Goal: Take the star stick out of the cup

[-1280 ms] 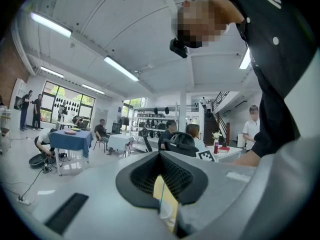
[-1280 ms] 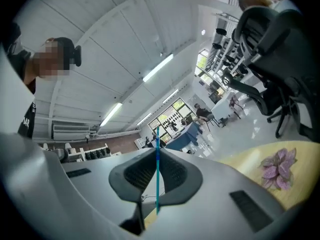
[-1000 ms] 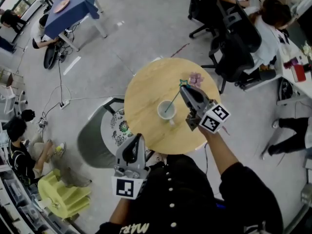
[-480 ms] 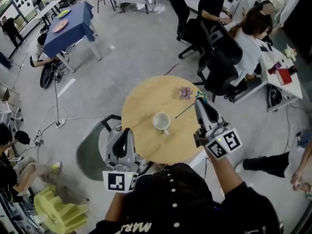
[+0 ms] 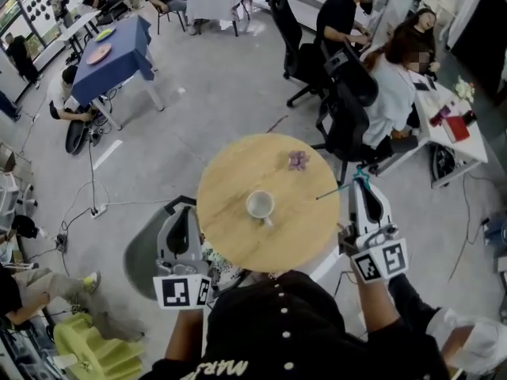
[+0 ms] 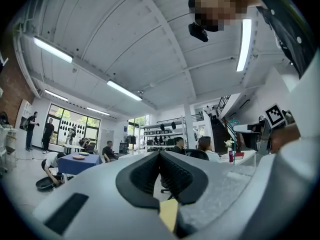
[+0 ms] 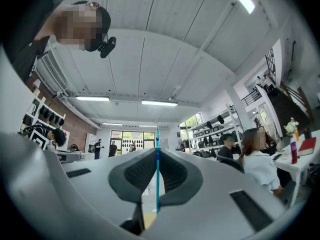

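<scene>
Open office floor with a round wooden table mid-room. The stick is already clear of the cup — a thin teal rod pinched between the pressed-together pads of the right gripper. It lies nearly level off the table's right edge, free end pointing back toward the cup, the star apparently at the jaws. The left gripper, closed on nothing, hangs at the near-left edge — farther off.

place: open-plan office | signs: office chairs, desks, seated people
</scene>
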Demonstrator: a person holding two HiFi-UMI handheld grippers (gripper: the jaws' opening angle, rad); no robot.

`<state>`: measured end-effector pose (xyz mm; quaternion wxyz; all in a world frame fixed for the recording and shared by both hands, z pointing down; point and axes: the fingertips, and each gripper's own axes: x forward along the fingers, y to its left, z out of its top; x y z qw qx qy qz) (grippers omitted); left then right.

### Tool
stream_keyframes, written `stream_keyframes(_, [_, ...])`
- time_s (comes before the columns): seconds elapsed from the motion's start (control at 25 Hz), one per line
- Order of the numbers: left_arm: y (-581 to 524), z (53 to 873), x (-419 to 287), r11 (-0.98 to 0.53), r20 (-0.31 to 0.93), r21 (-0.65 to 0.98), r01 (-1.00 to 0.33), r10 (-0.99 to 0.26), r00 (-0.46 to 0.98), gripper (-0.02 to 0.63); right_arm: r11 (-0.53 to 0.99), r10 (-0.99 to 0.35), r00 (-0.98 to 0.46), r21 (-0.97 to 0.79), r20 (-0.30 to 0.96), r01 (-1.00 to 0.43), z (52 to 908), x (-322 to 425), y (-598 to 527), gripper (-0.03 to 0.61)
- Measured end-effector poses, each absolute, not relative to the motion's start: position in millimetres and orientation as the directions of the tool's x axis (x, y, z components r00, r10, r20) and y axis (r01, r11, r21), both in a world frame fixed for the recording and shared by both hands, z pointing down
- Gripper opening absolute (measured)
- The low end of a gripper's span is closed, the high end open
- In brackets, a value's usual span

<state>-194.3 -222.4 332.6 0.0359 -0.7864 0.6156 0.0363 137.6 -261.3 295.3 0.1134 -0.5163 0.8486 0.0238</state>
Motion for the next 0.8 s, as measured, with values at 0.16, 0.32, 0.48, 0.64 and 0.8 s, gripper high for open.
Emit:
stream_keyframes(0.16, [-221.7,326.3,-199.7,-0.223,-0.108,-0.02,-0.975,-0.969,0.223,0.0,0.429,-0.885,-0.408,-0.056,-0.225,-0.901,292.0,154.3,-254.0,0.018])
stream_keyframes(0.32, [-221.0,320.8,-201.2,-0.222,-0.114,-0.028,-0.975,-0.968,0.224,0.0,0.414,-0.892,-0.392,-0.059,-0.225,-0.908,292.7,163.0,-250.6,0.017])
stream_keyframes(0.48, [-219.1,320.6,-195.3,-0.229,-0.111,-0.029,-0.973,-0.967,0.231,0.0,0.412,-0.895,-0.391,-0.064,-0.215,-0.909,296.1,165.9,-250.5,0.017])
stream_keyframes(0.64, [-219.0,322.6,-190.8,-0.239,-0.105,-0.027,-0.971,-0.965,0.241,0.0,0.421,-0.893,-0.4,-0.065,-0.208,-0.905,297.1,161.0,-253.8,0.017])
stream_keyframes(0.8, [-219.1,323.4,-189.9,-0.243,-0.102,-0.026,-0.97,-0.964,0.245,0.0,0.437,-0.884,-0.42,-0.046,-0.204,-0.898,297.1,153.5,-257.4,0.017])
